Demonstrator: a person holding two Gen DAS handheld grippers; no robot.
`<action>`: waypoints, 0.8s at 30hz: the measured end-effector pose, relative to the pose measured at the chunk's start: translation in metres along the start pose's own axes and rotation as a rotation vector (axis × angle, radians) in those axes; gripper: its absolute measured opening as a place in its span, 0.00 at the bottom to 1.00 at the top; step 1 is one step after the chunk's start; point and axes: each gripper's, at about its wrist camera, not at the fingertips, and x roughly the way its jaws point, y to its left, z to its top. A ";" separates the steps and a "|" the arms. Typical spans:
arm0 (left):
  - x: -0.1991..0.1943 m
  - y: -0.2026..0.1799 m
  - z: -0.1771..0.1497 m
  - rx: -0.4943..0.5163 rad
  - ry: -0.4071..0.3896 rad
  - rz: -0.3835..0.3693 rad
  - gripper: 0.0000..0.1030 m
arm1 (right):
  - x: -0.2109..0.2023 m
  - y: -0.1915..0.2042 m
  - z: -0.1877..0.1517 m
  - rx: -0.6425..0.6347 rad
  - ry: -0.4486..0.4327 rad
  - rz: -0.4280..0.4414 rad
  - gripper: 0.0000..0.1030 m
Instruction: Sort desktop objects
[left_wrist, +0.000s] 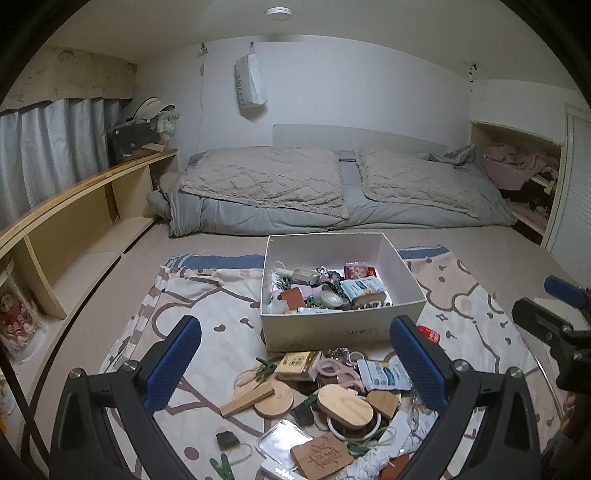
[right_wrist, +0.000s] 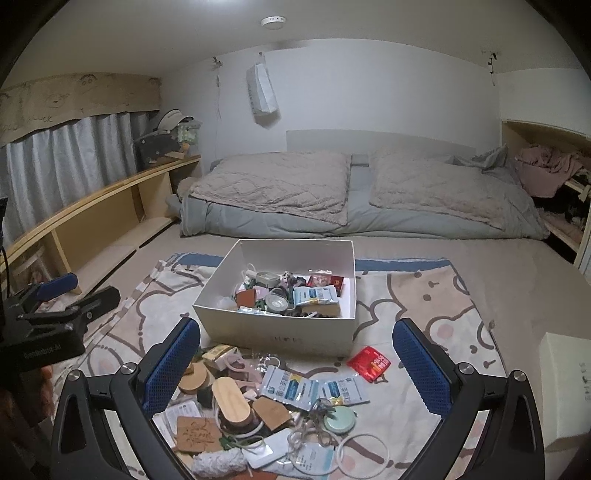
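— Across the far end of the bed we saw the grey folded bedding laid under the headboard, with a wooden shelf running down the left side. What lay nearer to us?

— A patterned cloth spread over the mattress, and on it a white box, open-topped, already holding a jumble of small things. We could not tell most of them apart.

— And the pile still to be sorted?

— It lay on the cloth just in front of the box, between the box and us. We made out an oval wooden lid, a round wooden disc, white sachets with blue print, a pale green round lid and a green clothes peg. A red packet sat a little apart, to the right of the heap and near the box's front corner.

— How did our grippers stand?

— We held the left gripper above the pile, its jaws spread wide and empty. Our right gripper hung likewise, jaws wide apart, gripping nothing. Neither touched the heap.
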 end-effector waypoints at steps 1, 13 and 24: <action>-0.002 -0.002 -0.002 0.009 -0.003 0.004 1.00 | -0.001 0.001 -0.001 -0.003 -0.001 -0.001 1.00; -0.020 -0.011 -0.019 0.068 -0.032 0.027 1.00 | -0.014 0.011 -0.010 -0.038 -0.001 0.004 1.00; -0.025 0.001 -0.024 0.030 -0.026 0.025 1.00 | -0.019 0.024 -0.017 -0.095 0.013 -0.027 1.00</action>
